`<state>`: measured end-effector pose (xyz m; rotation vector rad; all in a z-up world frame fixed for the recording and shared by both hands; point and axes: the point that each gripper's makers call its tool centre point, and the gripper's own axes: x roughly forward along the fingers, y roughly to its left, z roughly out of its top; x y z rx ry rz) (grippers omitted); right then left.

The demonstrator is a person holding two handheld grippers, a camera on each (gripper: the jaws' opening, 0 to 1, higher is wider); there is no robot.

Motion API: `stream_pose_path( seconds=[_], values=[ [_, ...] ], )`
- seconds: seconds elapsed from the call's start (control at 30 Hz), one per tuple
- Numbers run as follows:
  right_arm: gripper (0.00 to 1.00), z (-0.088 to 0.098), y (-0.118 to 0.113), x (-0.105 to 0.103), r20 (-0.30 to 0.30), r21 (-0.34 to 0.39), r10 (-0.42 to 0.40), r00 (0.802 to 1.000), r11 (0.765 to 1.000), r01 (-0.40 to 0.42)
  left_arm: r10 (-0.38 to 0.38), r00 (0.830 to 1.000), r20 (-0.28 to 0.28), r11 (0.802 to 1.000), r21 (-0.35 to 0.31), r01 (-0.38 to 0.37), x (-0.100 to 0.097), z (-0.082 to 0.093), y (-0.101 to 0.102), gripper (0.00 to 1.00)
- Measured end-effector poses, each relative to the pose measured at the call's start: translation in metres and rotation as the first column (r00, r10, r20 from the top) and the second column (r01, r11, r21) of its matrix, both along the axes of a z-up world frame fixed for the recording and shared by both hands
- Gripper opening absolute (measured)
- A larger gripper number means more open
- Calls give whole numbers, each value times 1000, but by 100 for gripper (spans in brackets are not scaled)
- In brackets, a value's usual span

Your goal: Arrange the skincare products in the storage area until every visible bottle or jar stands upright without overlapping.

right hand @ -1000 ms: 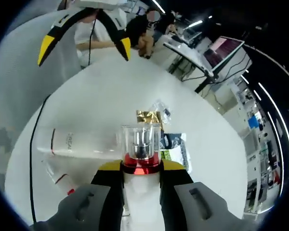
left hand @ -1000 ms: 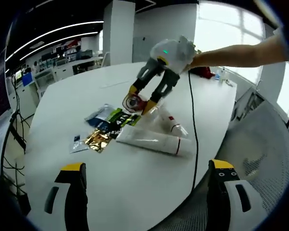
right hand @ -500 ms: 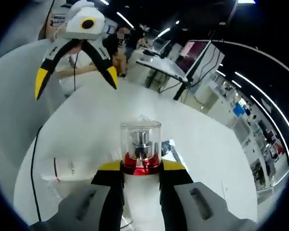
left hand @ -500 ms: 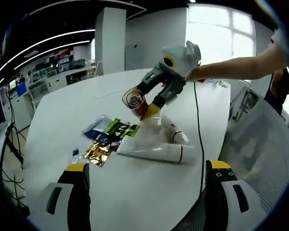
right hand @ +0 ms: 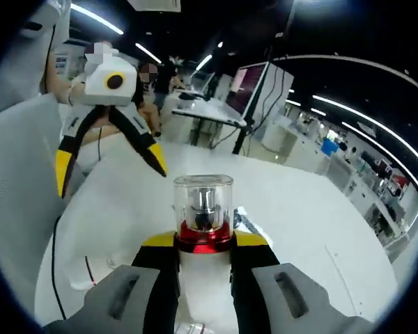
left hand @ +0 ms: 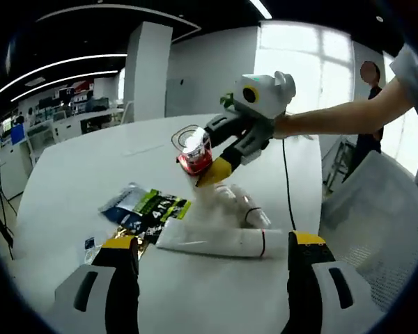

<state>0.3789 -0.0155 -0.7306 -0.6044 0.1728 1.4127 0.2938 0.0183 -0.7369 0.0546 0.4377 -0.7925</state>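
My right gripper [left hand: 200, 161] is shut on a white pump bottle [left hand: 194, 149] with a red collar and clear cap, held in the air above the white table [left hand: 76, 160]. In the right gripper view the bottle [right hand: 203, 209] sits between the yellow-tipped jaws. Below it a long white tube [left hand: 216, 241] and a small clear bottle [left hand: 245, 206] lie flat on the table. My left gripper [left hand: 212, 240] stands open near the table's front edge, nothing between its jaws. It also shows in the right gripper view as the left gripper [right hand: 110, 163], jaws spread.
Several foil sachets [left hand: 148, 209] lie left of the tube. A black cable [left hand: 284, 163] runs across the table toward its right edge. A white mesh chair [left hand: 376, 209] stands at the right. Desks with monitors [right hand: 254, 83] and people fill the background.
The right gripper has risen from just above the pile with the pump bottle in its jaws. The left gripper has stayed open; both views have shifted.
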Motion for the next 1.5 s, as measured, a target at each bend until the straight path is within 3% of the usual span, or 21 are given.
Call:
stream_pose_path(
  seconds=[0.23, 0.5, 0.57, 0.83, 1.1, 1.27, 1.5],
  values=[
    [26, 4, -5, 1, -60, 66, -49, 997, 996, 53, -78, 995, 55, 996, -33, 80, 26, 1, -15, 72],
    [26, 8, -9, 0, -145, 145, -86, 986, 984, 108, -155, 987, 43, 986, -51, 157, 47, -11, -40, 59],
    [26, 10, -9, -4, -171, 164, -88, 981, 980, 116, -158, 985, 67, 986, -52, 161, 55, -11, -45, 57],
    [26, 12, -10, -10, -231, 218, -76, 970, 968, 128, -230, 972, 41, 971, -51, 232, 61, -18, -68, 45],
    [26, 12, -11, -22, -260, 251, -23, 965, 964, 90, -292, 955, 49, 955, -30, 294, 69, -26, -75, 37],
    [26, 12, -13, -27, -285, 273, 3, 958, 959, 78, -349, 935, 55, 936, -33, 351, 64, -25, -81, 36],
    [26, 13, -17, -35, -319, 298, 48, 946, 953, 53, -453, 888, 75, 891, -2, 454, 51, -24, -93, 31]
  ],
)
